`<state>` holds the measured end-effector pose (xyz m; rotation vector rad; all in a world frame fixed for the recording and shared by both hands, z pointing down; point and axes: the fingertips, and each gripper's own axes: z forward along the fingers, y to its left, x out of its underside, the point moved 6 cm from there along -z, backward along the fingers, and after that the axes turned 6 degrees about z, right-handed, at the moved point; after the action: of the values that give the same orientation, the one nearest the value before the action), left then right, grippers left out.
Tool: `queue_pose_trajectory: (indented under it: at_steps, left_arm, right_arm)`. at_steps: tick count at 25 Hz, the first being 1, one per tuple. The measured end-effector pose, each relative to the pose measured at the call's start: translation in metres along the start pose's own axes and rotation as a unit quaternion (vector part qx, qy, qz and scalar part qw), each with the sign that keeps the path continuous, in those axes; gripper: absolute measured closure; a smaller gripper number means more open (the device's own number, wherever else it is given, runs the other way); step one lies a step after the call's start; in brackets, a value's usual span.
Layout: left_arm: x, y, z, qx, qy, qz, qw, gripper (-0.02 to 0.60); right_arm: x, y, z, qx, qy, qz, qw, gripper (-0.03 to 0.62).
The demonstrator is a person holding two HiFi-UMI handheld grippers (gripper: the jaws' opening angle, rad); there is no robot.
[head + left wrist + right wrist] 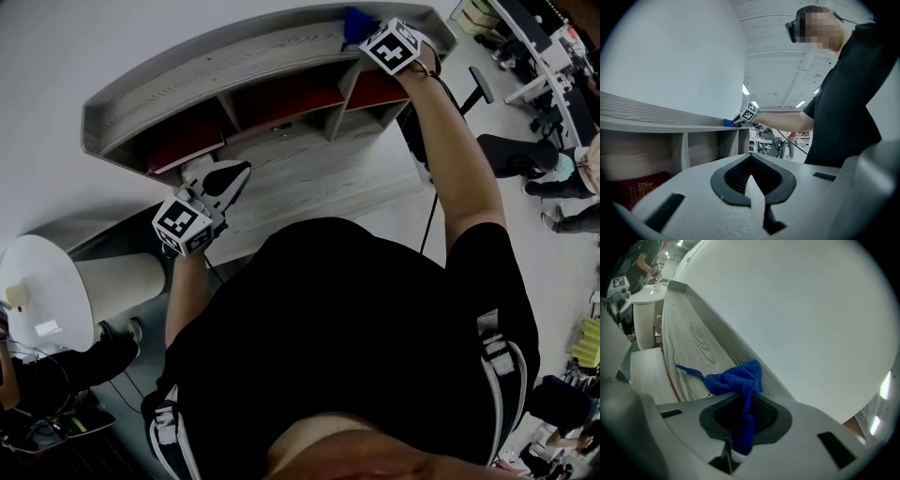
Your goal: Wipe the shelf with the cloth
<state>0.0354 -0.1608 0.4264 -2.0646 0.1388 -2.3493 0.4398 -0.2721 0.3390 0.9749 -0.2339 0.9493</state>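
right tool [743,427]: clamped on the blue cloth [733,378]. I can see a fold of it running down between the jaws, with the rest bunched just ahead of them.
cloth: lying on the top board of the shelf [689,343], close to the ribbed back rail under the white wall [797,310]. One thin corner trails out along the grain toward the far end.
reach: from the head camera my right arm is stretched out. The right tool [370,36] sits at the right-hand end of the shelf [216,70] top, and the cloth [354,21] shows blue just past it.
left tool [754,187]: jaws together, with nothing between them that I can see.
left tool position: held low [228,178], in front of the left bay and over the lower board of the shelf. I cannot tell whether it touches the board.
cross-check: the left tool's camera looks along the shelf [656,123] and catches the right tool [743,116] at the far end of the top board, with the cloth [728,123] just ahead of it on the wood.
bays: three open ones under the top board, each with something reddish inside. The nearest to the left tool holds a maroon book [642,190] with a gold emblem.
round white desk [37,281]: stands past the left end of the shelf, with a small pale item on it.
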Motion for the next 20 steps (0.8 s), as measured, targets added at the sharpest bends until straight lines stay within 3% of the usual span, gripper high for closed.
queue_pose_trajectory:
  at_steps: [20]
  left_arm:
    - [0.006, -0.001, -0.076, -0.049, 0.002, -0.008, 0.9987, 0.565]
  right_arm:
    - [-0.087, 0.088, -0.004, -0.05, -0.035, -0.061, 0.996, 0.54]
